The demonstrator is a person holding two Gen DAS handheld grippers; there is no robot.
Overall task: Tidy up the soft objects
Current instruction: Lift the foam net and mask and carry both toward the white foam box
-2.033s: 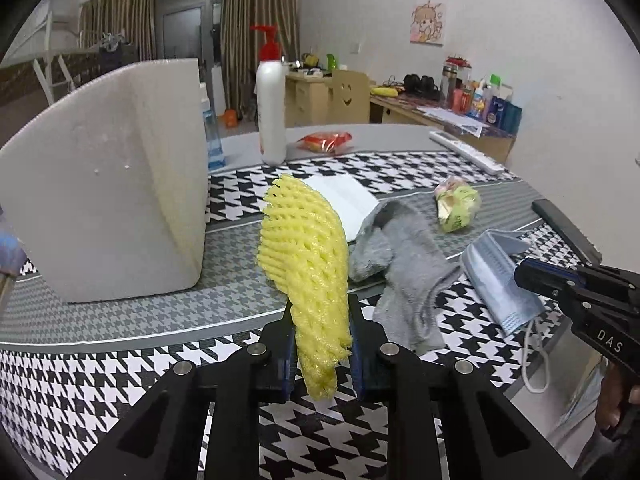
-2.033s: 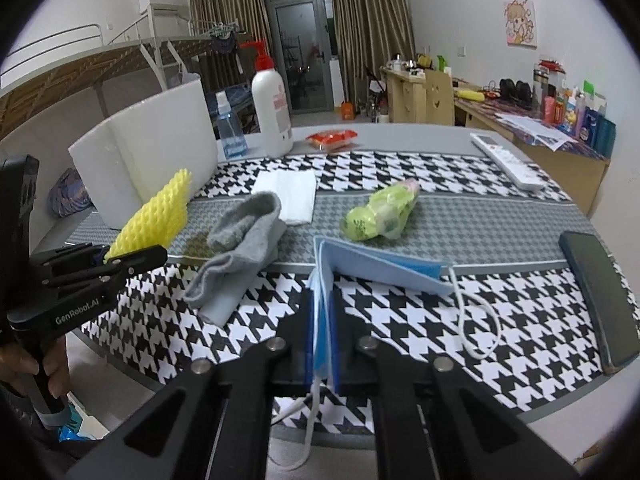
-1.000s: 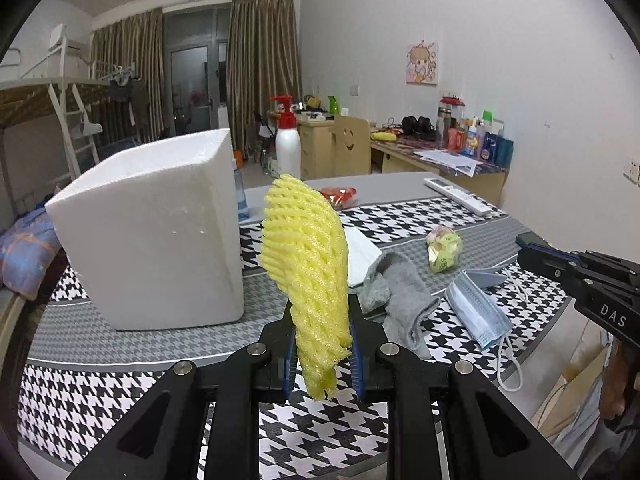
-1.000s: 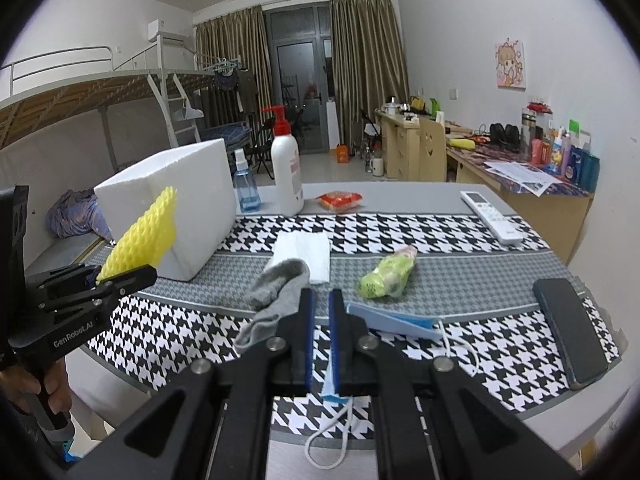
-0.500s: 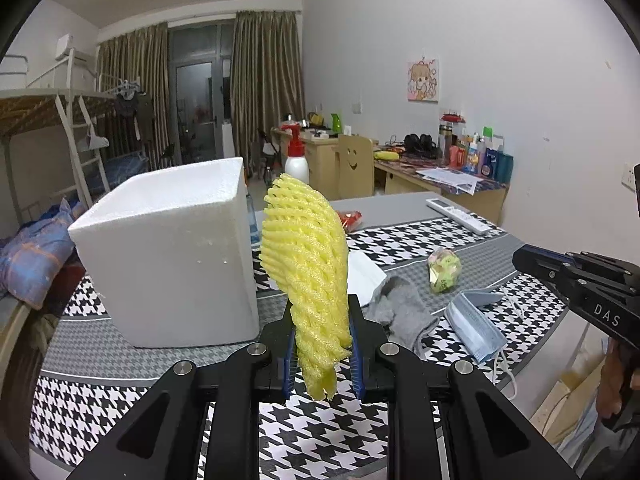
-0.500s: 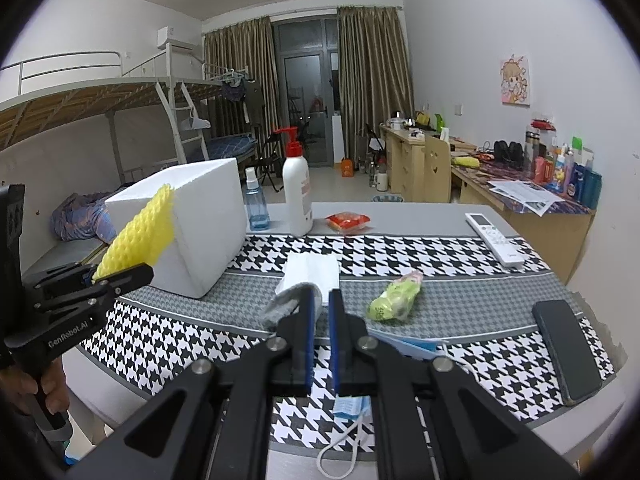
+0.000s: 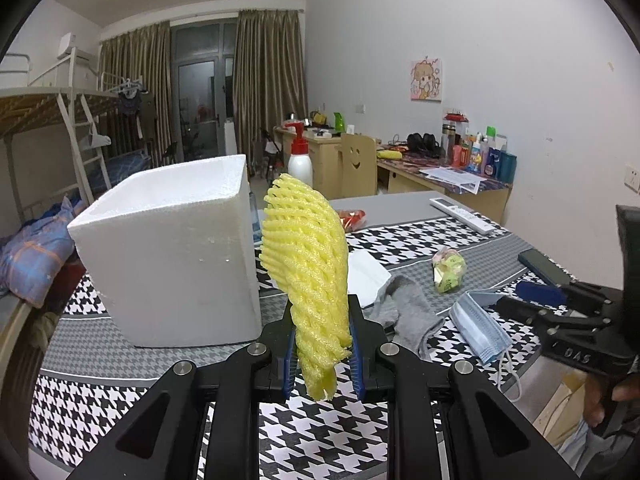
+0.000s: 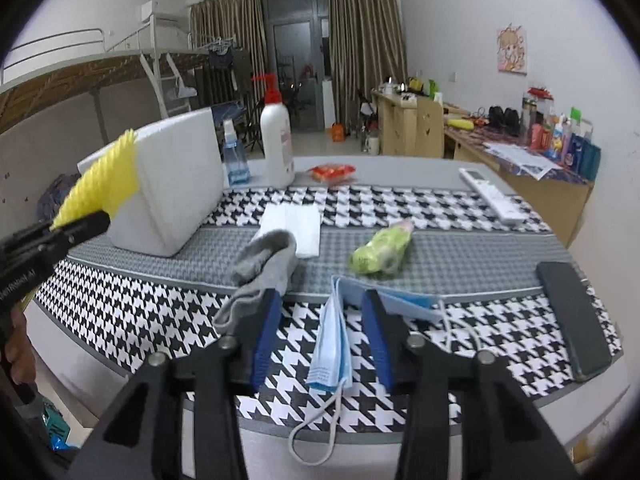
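Note:
My left gripper (image 7: pixel 320 354) is shut on a yellow foam fruit net (image 7: pixel 306 272) and holds it upright above the table's front, to the right of the open white foam box (image 7: pixel 172 248). My right gripper (image 8: pixel 320 320) is open, its jaws on either side of a blue face mask (image 8: pixel 334 344) that lies at the table's front edge. A grey sock (image 8: pixel 260 272) lies left of the mask. A crumpled green bag (image 8: pixel 380 254) and a white folded tissue (image 8: pixel 292 224) lie behind them.
A black phone (image 8: pixel 572 312) lies at the right table edge. A white remote (image 8: pixel 492 196), a red snack pack (image 8: pixel 332 172), a pump bottle (image 8: pixel 276 148) and a blue spray bottle (image 8: pixel 236 156) stand at the back.
My right gripper has opened and come down around the mask. My left gripper has risen and pulled back with the foam net, so the box top shows.

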